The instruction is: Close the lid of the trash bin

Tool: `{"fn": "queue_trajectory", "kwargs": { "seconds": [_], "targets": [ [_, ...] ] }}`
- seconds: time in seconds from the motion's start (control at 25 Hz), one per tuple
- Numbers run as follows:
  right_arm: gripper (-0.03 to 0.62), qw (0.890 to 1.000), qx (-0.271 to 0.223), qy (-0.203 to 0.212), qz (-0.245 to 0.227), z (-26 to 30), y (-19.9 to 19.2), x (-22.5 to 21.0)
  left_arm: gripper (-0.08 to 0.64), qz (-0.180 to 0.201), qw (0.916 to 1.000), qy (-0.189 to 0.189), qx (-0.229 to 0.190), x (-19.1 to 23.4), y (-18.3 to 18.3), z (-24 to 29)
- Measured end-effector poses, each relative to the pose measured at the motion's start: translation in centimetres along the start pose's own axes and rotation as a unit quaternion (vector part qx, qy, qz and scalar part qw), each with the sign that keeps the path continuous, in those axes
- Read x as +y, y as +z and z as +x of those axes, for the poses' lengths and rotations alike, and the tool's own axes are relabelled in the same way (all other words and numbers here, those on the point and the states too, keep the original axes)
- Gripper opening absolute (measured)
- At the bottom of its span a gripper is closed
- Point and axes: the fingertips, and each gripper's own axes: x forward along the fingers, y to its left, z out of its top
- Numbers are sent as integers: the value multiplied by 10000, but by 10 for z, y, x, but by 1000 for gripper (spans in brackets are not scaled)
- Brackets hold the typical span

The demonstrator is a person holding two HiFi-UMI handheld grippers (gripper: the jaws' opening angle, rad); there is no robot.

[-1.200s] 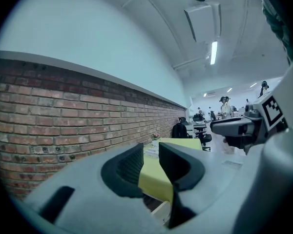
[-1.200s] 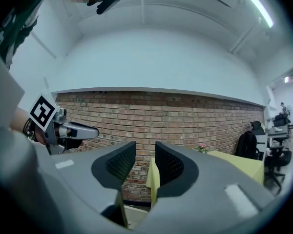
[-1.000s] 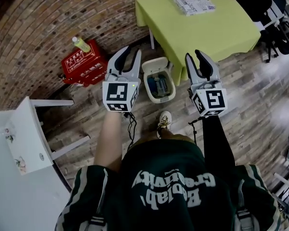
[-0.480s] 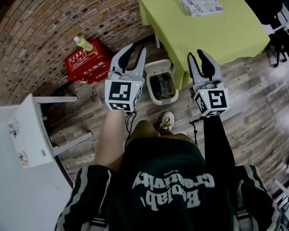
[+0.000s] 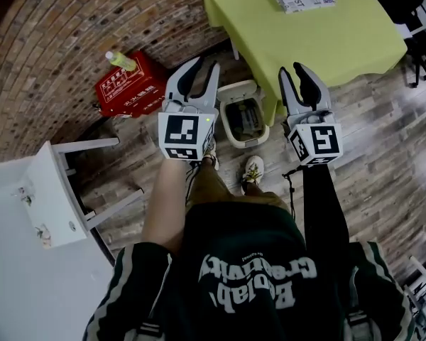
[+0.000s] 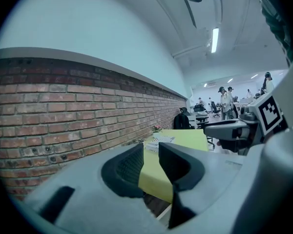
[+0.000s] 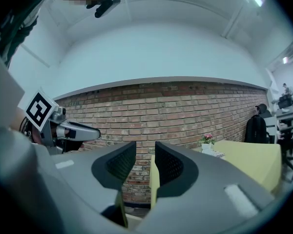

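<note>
Where the head view looks down, the open trash bin point(image 5: 243, 116) stands on the floor beside the green table point(image 5: 305, 34), between the left gripper point(image 5: 204, 66) and the right gripper point(image 5: 292, 69). The left gripper view shows its jaws apart and empty. The right gripper view shows likewise.

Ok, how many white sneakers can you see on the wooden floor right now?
2. One white sneaker stands just short of the small white plastic trash bin. The other sneaker peeks out beside the left gripper, partly hidden by its marker cube.
</note>
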Motion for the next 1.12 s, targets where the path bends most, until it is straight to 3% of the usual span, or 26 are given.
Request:
{"fn": "queue_trajectory", "kwargs": {
  "seconds": [0.2, 0.48, 0.8, 1.12],
  "targets": [
    [132, 9997, 48, -214, 53, 20, -11, -2, 104, 49, 9995, -241, 189, 12, -17, 22],
    [127, 9956, 227, -902, 98, 53, -35, -9, 106, 81, 9932, -1096, 375, 27, -48, 69],
    [127, 9847, 462, -1681, 56, 70, -68, -14, 106, 82, 9773, -2048, 545, 30, -98, 114],
    [133, 9768, 462, -2090, 99, 78, -98, -19, 101, 34, 9621, -2562, 933, 25, -165, 145]
  ]
}}
